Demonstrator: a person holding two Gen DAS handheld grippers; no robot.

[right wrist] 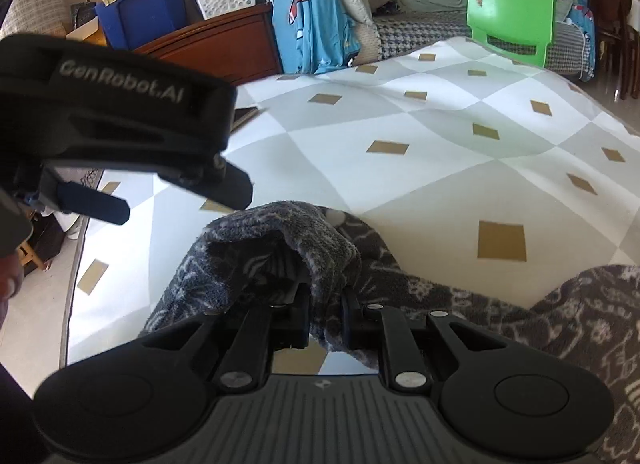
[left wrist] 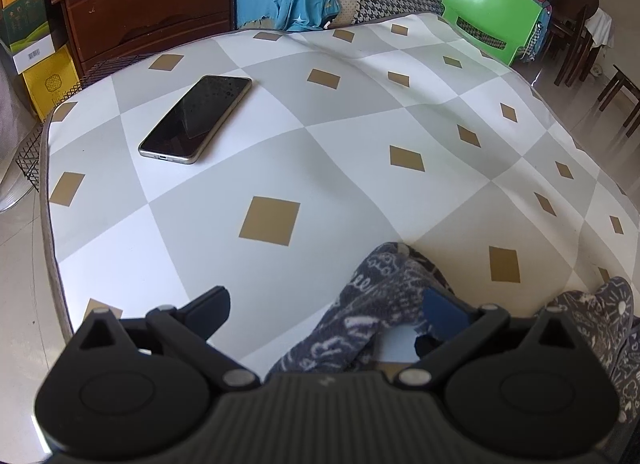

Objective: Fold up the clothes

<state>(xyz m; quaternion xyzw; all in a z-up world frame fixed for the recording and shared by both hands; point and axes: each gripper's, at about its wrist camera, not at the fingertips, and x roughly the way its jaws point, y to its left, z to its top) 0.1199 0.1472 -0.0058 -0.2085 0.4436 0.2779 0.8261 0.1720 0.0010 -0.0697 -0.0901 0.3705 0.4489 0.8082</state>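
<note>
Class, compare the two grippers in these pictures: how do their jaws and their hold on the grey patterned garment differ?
The left gripper has its jaws spread wide; the right gripper has its jaws drawn close together. The left gripper's jaws clamp nothing, though the grey patterned garment lies between them; the right gripper pinches a fold of it. Both are black and angled down over the checked table.

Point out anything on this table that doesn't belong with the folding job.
A phone lies screen-up on the checked tablecloth, left of the grey patterned garment. It is no clothing and sits where the cloth could be spread. Nothing looks spilled or damaged.
</note>
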